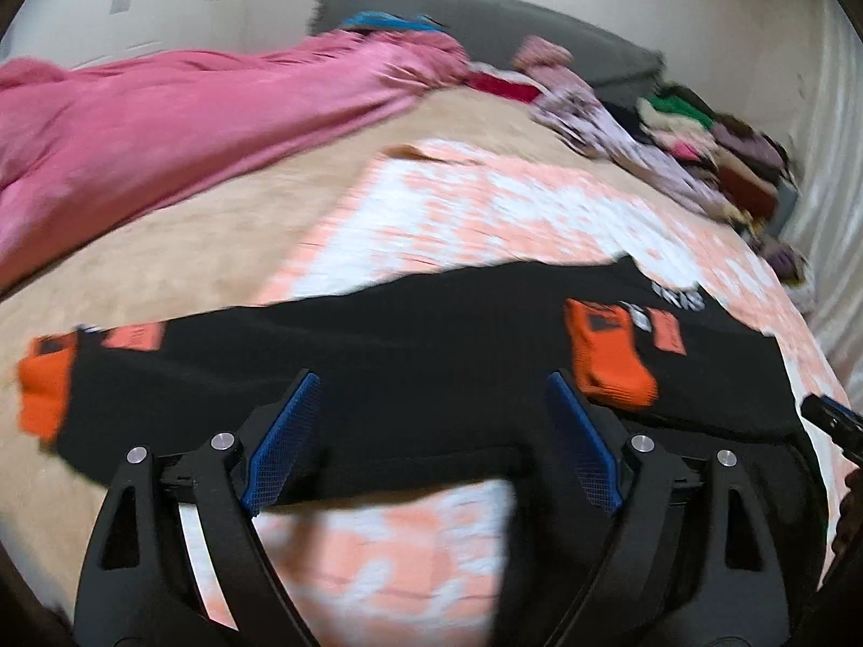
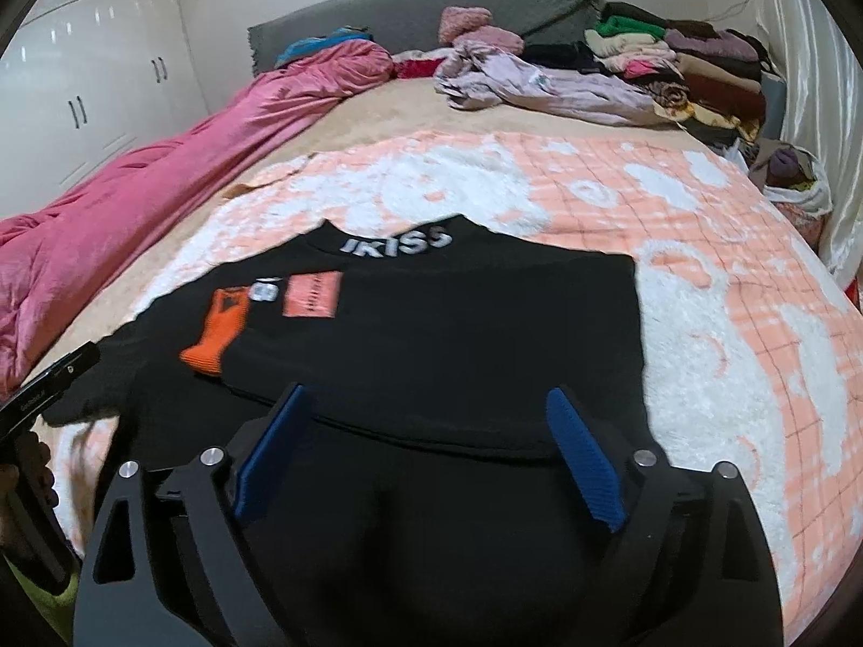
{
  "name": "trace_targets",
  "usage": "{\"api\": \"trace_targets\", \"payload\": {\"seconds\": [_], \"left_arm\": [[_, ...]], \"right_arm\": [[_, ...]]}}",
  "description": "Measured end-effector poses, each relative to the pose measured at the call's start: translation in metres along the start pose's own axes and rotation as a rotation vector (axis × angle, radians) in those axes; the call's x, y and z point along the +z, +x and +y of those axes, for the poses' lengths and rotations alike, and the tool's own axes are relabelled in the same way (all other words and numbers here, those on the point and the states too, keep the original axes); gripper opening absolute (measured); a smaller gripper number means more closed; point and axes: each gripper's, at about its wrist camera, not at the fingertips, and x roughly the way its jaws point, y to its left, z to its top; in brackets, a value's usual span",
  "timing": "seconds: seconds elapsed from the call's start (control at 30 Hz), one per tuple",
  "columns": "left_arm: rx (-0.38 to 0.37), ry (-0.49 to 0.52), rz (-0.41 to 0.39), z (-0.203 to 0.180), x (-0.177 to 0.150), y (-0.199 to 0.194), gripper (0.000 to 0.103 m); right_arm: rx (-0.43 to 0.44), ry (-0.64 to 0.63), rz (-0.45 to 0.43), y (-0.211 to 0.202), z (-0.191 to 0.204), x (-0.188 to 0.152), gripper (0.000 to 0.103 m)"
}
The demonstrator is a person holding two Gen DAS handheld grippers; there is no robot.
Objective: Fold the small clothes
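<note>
**Both grippers spread above a black sweater on the bed**

Nearest to each camera, the blue-padded fingers are seen parted wide. The left gripper is held open over the lower edge of the black sweater, nothing being clasped between its pads; whether the pads touch the cloth cannot be told through the blur. The right gripper is likewise held open above the black sweater, with its fingers splayed to either side of the hem.

The sweater is laid flat on a peach-and-white blanket, its collar, lettered "IKISS", turned away from the cameras. One orange cuff is folded in across the chest beside a pink patch; in the left view the other orange cuff is stretched out to the side on the beige bedspread.

Further off, a pink duvet is bunched along the left side of the bed. A crumpled lilac garment and a stack of folded clothes are set near the grey headboard. White wardrobe doors are seen beyond.
</note>
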Motion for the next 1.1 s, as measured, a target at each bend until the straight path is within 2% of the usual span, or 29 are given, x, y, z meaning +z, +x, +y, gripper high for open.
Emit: {"api": "trace_targets", "payload": {"seconds": [0.17, 0.2, 0.27, 0.57, 0.7, 0.83, 0.93, 1.1], "left_arm": [[0.080, -0.077, -0.041, 0.045, 0.003, -0.018, 0.079], [0.093, -0.095, -0.044, 0.053, 0.003, -0.021, 0.084], [0.114, -0.129, -0.050, 0.068, 0.003, -0.025, 0.087], [0.203, -0.218, -0.080, 0.120, 0.002, -0.048, 0.089], [0.275, -0.270, -0.089, 0.150, 0.000, -0.056, 0.089], [0.339, -0.356, -0.055, 0.185, -0.008, -0.055, 0.089], [0.338, -0.428, -0.034, 0.204, -0.017, -0.048, 0.089], [0.286, -0.521, 0.024, 0.222, -0.030, -0.025, 0.089]], "right_arm": [[0.041, -0.038, -0.017, -0.002, 0.029, 0.005, 0.093], [0.050, -0.047, -0.020, -0.002, 0.036, 0.006, 0.093], [0.065, -0.059, -0.024, -0.002, 0.046, 0.007, 0.094], [0.135, -0.126, -0.013, 0.005, 0.094, 0.012, 0.094], [0.168, -0.163, -0.010, 0.011, 0.118, 0.016, 0.094], [0.198, -0.204, -0.014, 0.016, 0.141, 0.019, 0.095], [0.217, -0.217, -0.010, 0.021, 0.155, 0.017, 0.095], [0.228, -0.229, 0.022, 0.035, 0.172, 0.012, 0.095]]}}
